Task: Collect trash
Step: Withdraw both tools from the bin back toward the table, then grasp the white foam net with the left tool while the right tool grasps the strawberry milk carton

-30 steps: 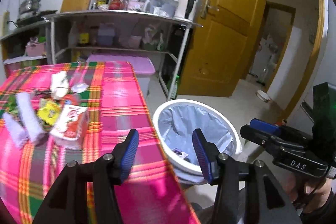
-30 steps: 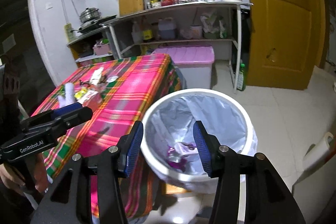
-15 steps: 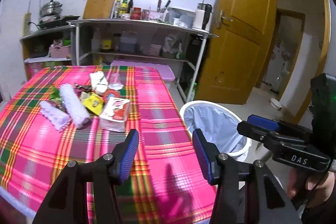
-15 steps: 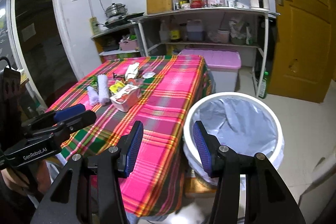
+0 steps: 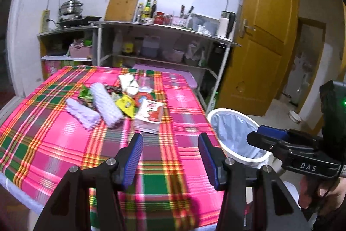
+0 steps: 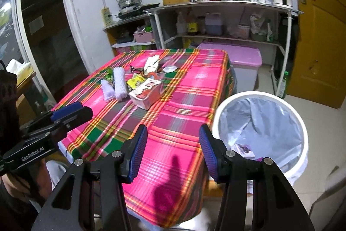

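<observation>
Trash pile point(image 6: 138, 81) (wrappers, red-white carton, foam rolls) uncollected mid-table on plaid cloth point(image 6: 183, 105). Bin point(image 6: 300, 122) beside table, few scraps inside. Left gripper point(image 5: 170, 157) and right gripper point(image 6: 173, 152) both parted, empty, short of pile. Most collecting left.

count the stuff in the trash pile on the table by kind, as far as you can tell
white knobbly rolls: 2
red-and-white carton: 1
yellow packet: 1
white wrapper: 1
small scraps behind them: too jumbled to count
Total: 5 clear pieces, plus scraps
</observation>
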The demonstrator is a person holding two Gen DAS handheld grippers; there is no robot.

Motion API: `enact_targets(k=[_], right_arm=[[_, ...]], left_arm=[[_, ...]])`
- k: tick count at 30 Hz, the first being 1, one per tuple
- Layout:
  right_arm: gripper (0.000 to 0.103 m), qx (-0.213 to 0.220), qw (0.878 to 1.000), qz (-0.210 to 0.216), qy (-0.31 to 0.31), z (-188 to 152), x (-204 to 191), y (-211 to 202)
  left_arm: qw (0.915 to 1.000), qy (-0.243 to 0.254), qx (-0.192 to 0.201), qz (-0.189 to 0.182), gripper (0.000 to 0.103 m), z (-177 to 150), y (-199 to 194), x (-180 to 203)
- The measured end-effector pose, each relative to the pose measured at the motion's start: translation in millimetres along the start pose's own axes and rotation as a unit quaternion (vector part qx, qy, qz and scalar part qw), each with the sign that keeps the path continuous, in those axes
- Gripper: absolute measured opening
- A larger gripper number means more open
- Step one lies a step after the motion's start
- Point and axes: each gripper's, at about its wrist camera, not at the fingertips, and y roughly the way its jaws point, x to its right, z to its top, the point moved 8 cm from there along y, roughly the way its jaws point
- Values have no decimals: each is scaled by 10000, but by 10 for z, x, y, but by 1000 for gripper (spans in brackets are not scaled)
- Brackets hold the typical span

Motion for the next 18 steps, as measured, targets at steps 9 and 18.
enact_targets(k=[9,18], right_arm=[[58,-164,9996,210,-68,128,-279,370],[62,-360,9993,101,76,269,-367,812]], left_arm=[[9985,-308,96,434,53,64,7,-510],[9955,-619,150,701,53,88,56,-959]])
